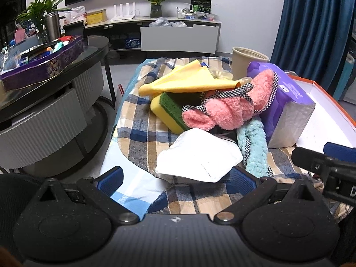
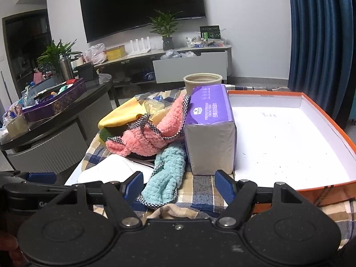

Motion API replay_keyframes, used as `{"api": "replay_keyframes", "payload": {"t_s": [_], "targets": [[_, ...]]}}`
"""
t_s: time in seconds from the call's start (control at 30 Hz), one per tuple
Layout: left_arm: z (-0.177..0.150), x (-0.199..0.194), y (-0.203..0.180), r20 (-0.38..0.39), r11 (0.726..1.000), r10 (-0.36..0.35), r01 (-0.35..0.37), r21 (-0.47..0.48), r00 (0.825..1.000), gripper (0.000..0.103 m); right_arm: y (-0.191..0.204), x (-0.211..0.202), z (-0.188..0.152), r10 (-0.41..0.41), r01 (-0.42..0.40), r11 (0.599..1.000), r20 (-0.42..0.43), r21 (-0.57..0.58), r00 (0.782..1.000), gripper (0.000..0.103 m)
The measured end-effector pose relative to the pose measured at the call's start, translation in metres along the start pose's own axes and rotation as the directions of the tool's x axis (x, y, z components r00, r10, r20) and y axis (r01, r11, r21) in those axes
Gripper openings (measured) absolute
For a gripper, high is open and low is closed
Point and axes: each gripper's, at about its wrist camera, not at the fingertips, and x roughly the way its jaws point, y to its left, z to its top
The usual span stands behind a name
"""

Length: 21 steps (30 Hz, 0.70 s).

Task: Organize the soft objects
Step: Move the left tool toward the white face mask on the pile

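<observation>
Left gripper (image 1: 175, 181): spread wide and empty, low over the checked cloth (image 1: 144, 115), its blue pads either side of the white mask (image 1: 198, 158).
Right gripper (image 2: 179, 185): also wide and empty, the end of the teal towel (image 2: 165, 173) lying between its pads.
Pile: pink towel (image 1: 231, 104) draped over the teal one and leaning on the purple tissue pack (image 2: 211, 129); beside it a yellow-and-green sponge (image 1: 169, 111) under a yellow cloth (image 1: 189, 80).
Box: an orange-rimmed box (image 2: 329, 120) just right of the tissue pack, nothing in it.
Behind: a beige cup (image 2: 202, 82) past the pile.
Step in hand: by my reading, the start of sorting, with every soft thing on the counter and none in the box.
Next move: likely shutting on the teal towel or the mask, then lifting clear; the towels overlap, so one may drag the other.
</observation>
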Motion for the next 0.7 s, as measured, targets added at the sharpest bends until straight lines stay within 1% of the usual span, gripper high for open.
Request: {"api": "replay_keyframes", "payload": {"t_s": [0.2, 0.3, 0.47, 0.7], "targets": [[-0.004, 0.0, 0.005, 0.0, 1.0, -0.016, 0.016, 0.013, 1.0, 0.103, -0.001, 0.004, -0.002, -0.006, 0.006, 1.0, -0.015, 0.008, 1.0, 0.084], [-0.006, 0.003, 0.006, -0.015, 0.999, -0.03, 0.03, 0.017, 0.999, 0.103, 0.001, 0.007, -0.003, -0.001, 0.001, 1.0, -0.028, 0.001, 1.0, 0.084], [-0.009, 0.01, 0.005, -0.034, 0.999, -0.049, 0.05, 0.019, 0.998, 0.103, 0.002, 0.009, -0.003, -0.009, 0.009, 1.0, -0.026, -0.004, 1.0, 0.084], [-0.011, 0.014, 0.007, -0.045, 0.998, -0.057, 0.058, 0.015, 0.997, 0.103, 0.001, 0.012, -0.004, -0.007, 0.007, 1.0, -0.035, 0.002, 0.999, 0.084]]}}
